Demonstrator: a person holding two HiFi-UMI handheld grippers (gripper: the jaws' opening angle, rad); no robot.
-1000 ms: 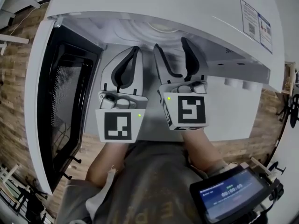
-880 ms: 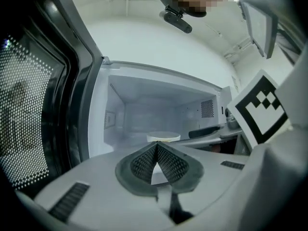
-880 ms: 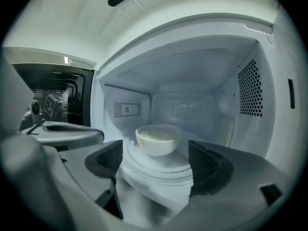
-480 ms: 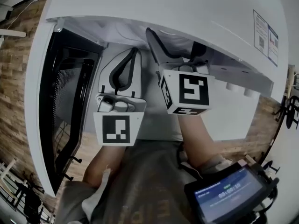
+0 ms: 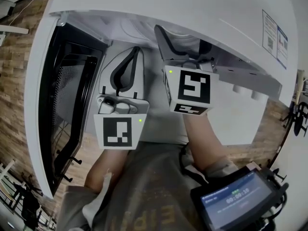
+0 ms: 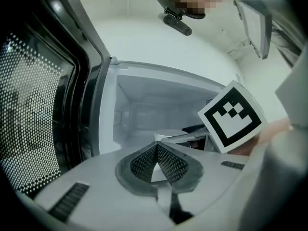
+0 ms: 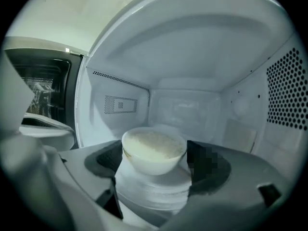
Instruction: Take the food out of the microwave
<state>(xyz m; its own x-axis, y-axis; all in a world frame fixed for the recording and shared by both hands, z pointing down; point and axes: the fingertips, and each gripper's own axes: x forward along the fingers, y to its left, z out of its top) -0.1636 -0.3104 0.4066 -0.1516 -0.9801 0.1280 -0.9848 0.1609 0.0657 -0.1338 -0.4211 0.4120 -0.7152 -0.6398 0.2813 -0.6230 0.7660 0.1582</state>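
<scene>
A white bowl of rice (image 7: 154, 161) stands on the glass turntable (image 7: 154, 194) inside the open white microwave (image 5: 168, 8). My right gripper (image 7: 154, 152) reaches into the cavity. Its jaws are closing, with the bowl between them and the dark pads (image 7: 108, 159) close beside the bowl's sides. In the head view the right gripper's fingers (image 5: 164, 38) run in under the microwave's roof, which hides their tips. My left gripper (image 5: 136, 50) hangs just outside the opening, shut on nothing. From the left gripper view (image 6: 156, 146) I see the cavity and the right gripper's marker cube (image 6: 232, 117).
The microwave door (image 5: 67, 105) stands swung open at the left, close beside the left gripper. The cavity's walls and roof (image 7: 192, 47) closely surround the right gripper. A handheld screen (image 5: 236, 201) hangs at the person's right side. Wooden floor shows below.
The right gripper has pushed forward into the microwave, so its fingertips now sit under the roof, and its jaws stand wider. The left gripper has stayed where it was.
</scene>
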